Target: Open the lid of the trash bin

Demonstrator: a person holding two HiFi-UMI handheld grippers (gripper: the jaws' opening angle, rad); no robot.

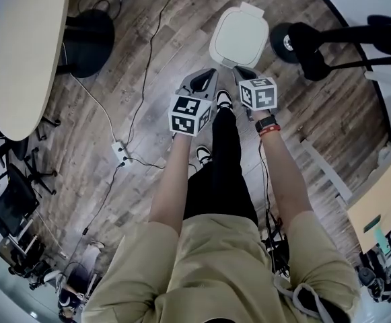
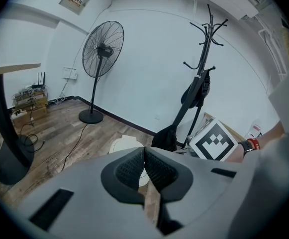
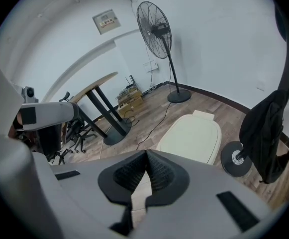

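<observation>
Noted left tool (image 2: pixel 144 153) with jaws pressed together, empty. Noted right tool (image 3: pixel 146 156) likewise, jaws together and empty. Held side by side over wooden floor (image 1: pixel 134 59), tips angled forward and down. Found trash bin (image 1: pixel 239 38) just ahead of both tool tips, closer to right tool, apart from either. Saw cream lid (image 3: pixel 194 136) lying flat, closed. Logged standing fan (image 2: pixel 103 49) well ahead of left tool, coat rack (image 2: pixel 202 59) ahead and to its right.
</observation>
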